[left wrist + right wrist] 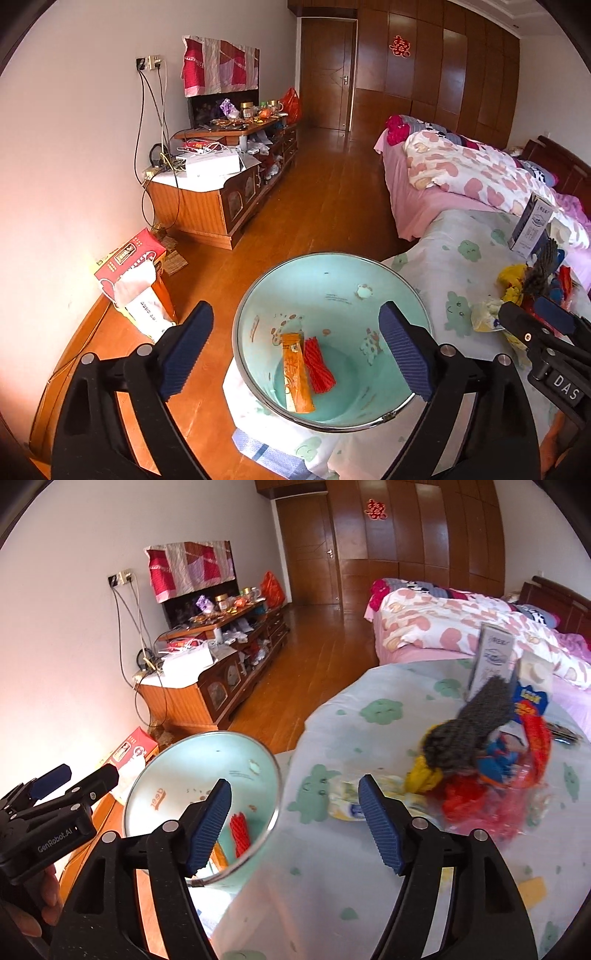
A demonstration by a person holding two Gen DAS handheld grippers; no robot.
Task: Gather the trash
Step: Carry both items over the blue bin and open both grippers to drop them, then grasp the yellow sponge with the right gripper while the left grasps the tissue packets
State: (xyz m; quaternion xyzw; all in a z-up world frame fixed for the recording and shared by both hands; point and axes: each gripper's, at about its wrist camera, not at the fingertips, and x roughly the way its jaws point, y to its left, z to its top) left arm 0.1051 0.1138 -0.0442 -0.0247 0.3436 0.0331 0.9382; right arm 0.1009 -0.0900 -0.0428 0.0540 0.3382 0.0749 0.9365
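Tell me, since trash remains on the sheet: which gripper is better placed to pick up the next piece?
Probably the right gripper: it is open, and the crumpled wrapper and trash pile lie just ahead. The left gripper, also open, faces the bin.

A white wall (74, 147) backs a cluttered low wooden cabinet (218, 206); across the wood floor (325, 206) stands a pink-quilted bed (461, 173).

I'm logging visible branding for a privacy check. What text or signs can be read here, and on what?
"DAS": plate on the right gripper body.
"GenRobot.AI": left gripper body.
Red double-happiness sign: wardrobe door.
Print on the red box, milk carton, orange sachet and bin wall: too small or blurred.
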